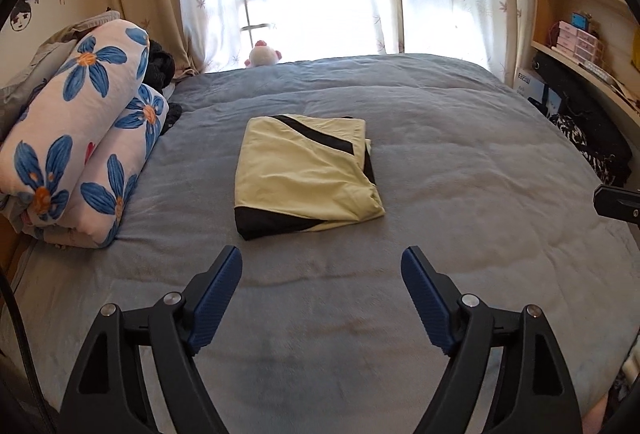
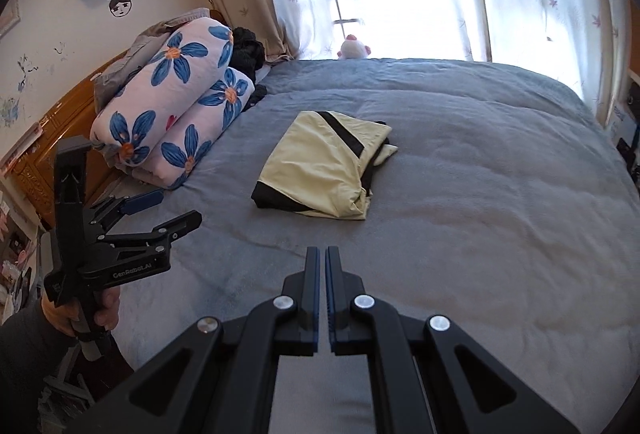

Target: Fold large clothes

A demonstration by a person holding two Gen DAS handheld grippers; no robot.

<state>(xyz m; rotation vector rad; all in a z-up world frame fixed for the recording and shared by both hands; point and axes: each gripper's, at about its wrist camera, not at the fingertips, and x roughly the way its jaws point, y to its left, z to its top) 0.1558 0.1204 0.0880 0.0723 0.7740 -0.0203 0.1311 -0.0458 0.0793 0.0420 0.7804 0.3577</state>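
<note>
A pale yellow garment with black stripes [image 1: 306, 176] lies folded into a compact rectangle in the middle of the grey bed [image 1: 460, 174]; the right wrist view shows the same folded garment [image 2: 326, 170]. My left gripper [image 1: 322, 268] hangs above the bedcover, short of the garment, open with nothing between its blue pads. From the right wrist view the left gripper [image 2: 174, 208] shows at the left, held in a hand [image 2: 108, 314]. My right gripper [image 2: 323, 254] is shut and empty, above the cover and well short of the garment.
A rolled quilt with blue flowers [image 1: 80, 138] lies along the bed's left side, dark clothes behind it. A plush toy [image 1: 262, 56] sits at the far edge under the curtained window. Shelves [image 1: 576, 18] and clutter stand at the right. A wooden headboard [image 2: 60, 138] is at the left.
</note>
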